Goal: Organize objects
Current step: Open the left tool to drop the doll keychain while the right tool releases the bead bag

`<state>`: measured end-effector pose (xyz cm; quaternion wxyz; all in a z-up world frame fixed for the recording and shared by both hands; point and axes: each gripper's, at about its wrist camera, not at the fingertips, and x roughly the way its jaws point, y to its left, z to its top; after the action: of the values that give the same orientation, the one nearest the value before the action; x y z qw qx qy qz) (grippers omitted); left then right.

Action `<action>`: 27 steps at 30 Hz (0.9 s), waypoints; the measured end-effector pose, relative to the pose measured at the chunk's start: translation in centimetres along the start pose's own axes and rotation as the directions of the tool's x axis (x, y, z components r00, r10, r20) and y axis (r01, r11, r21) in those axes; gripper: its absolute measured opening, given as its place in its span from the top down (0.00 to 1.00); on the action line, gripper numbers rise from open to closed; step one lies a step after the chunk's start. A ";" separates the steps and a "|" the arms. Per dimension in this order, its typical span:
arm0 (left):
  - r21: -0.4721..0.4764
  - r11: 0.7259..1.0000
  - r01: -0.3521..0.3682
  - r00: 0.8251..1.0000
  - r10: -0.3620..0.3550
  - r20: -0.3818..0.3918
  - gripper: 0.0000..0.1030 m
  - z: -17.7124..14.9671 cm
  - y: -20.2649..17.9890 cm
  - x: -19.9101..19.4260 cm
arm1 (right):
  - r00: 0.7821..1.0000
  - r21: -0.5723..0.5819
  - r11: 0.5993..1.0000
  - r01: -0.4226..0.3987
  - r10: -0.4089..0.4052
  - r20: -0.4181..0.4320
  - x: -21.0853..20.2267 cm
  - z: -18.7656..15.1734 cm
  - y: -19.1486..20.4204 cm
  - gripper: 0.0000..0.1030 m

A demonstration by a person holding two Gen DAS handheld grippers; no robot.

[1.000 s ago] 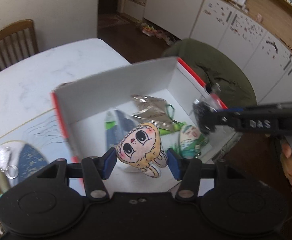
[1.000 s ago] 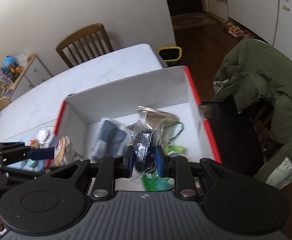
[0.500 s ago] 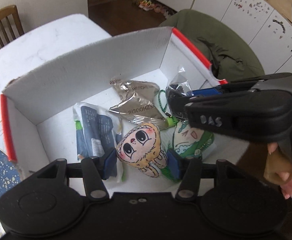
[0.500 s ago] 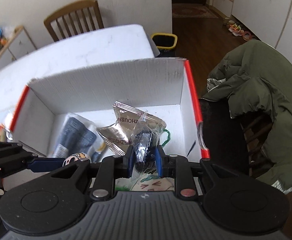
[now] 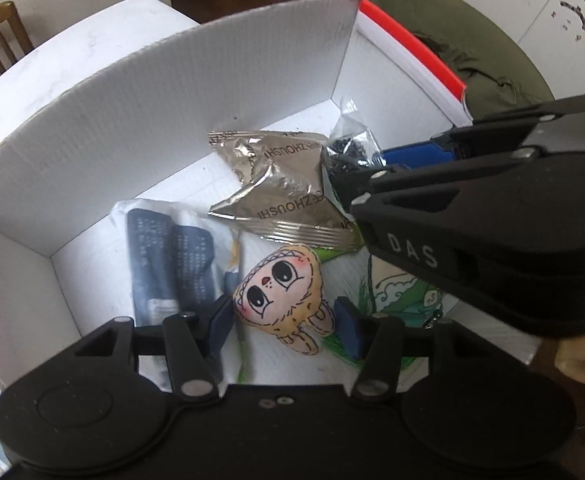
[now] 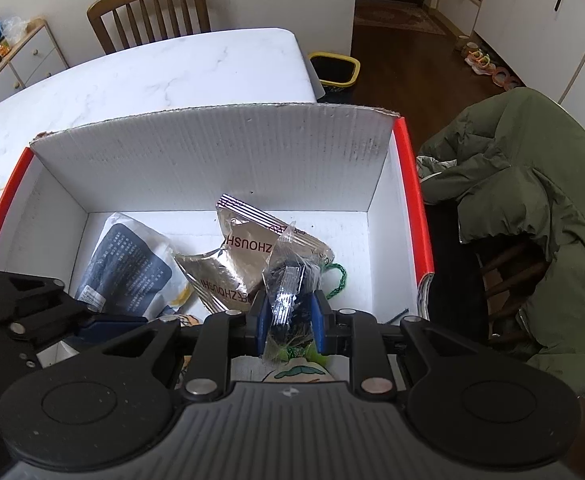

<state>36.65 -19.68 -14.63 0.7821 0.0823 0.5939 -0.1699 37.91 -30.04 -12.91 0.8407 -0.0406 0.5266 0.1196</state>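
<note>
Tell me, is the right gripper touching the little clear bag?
Touching. The right wrist view shows the right gripper with both blue pads pressed against the clear bag, leaving no gap.

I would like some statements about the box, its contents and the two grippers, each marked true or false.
1. The right gripper is shut on a clear plastic bag with dark contents. True.
2. The left gripper holds nothing. False: the cartoon-face plush sits between its fingers.
3. A silver foil packet lies inside the white box. True.
4. The box is empty. False: it holds the foil packet, a dark blue and white package and more.
5. A green jacket hangs over a chair beside the box. True.
</note>
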 end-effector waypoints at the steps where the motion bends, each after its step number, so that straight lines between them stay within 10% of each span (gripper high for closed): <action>1: 0.002 1.000 -0.001 1.000 0.001 -0.008 0.48 0.1 0.0 0.2 | 1.000 0.000 1.000 -0.004 0.004 0.002 -0.1 0.0 -0.1 0.79; 14: -0.010 1.000 -0.004 0.999 0.004 -0.045 0.32 0.2 0.5 0.7 | 0.997 0.028 0.997 -0.070 0.069 0.031 -2.4 0.0 -0.9 0.79; 27: -0.056 0.998 0.030 0.993 -0.024 0.118 0.19 -2.2 1.7 -3.5 | 0.984 0.033 0.989 -0.147 0.142 0.104 -6.5 -1.0 -0.7 0.79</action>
<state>34.46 -16.82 -11.96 0.8154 0.0416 0.5525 -0.1679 34.51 -31.98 -7.58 0.8560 0.0211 0.4873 0.1714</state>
